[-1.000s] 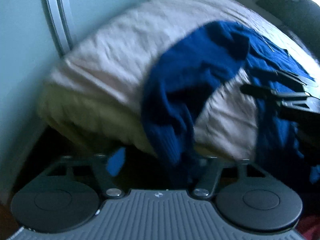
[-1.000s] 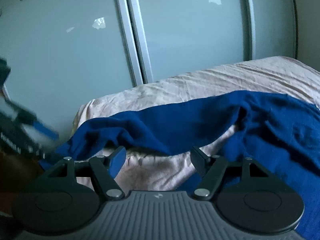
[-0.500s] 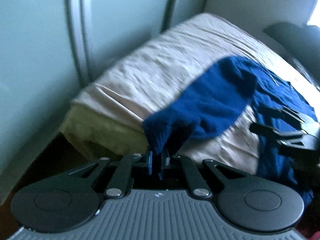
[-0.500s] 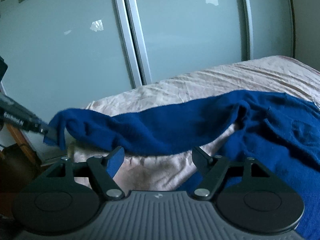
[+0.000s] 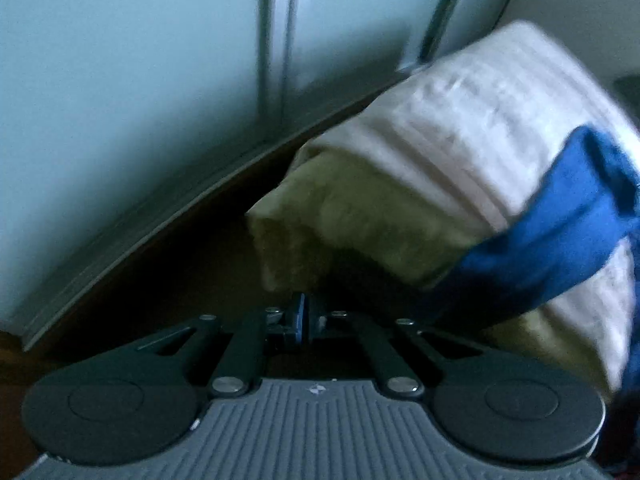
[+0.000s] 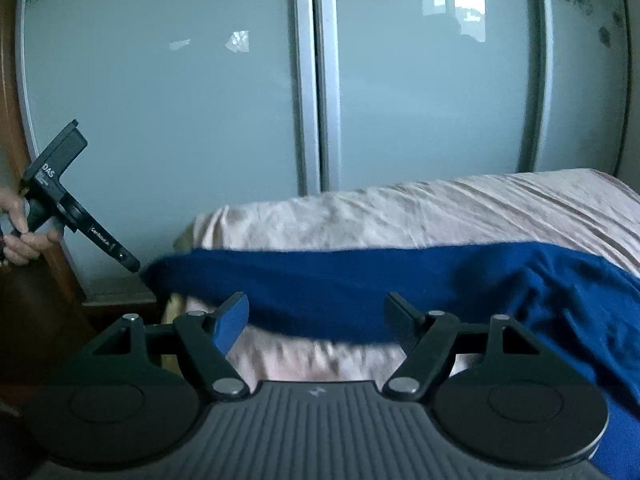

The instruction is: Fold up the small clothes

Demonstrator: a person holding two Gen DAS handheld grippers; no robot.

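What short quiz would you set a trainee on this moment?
1. True or false: the right gripper is shut on the blue sweater.
2. The sweater lies on: A a bed; B a table; C the floor.
3. Fill in: the stretched sleeve is pinched at its end by the ___ gripper.
Key: 1 false, its jaws stand open; 2 A; 3 left, the left gripper is shut on it.

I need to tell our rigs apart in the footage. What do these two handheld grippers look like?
Both match: a ribbed grey body, two round black discs, black linkage arms with silver pivot pins, and blue pads on black fingers. In the right wrist view the left gripper bears white lettering along its black side. The right gripper shows a small white logo.
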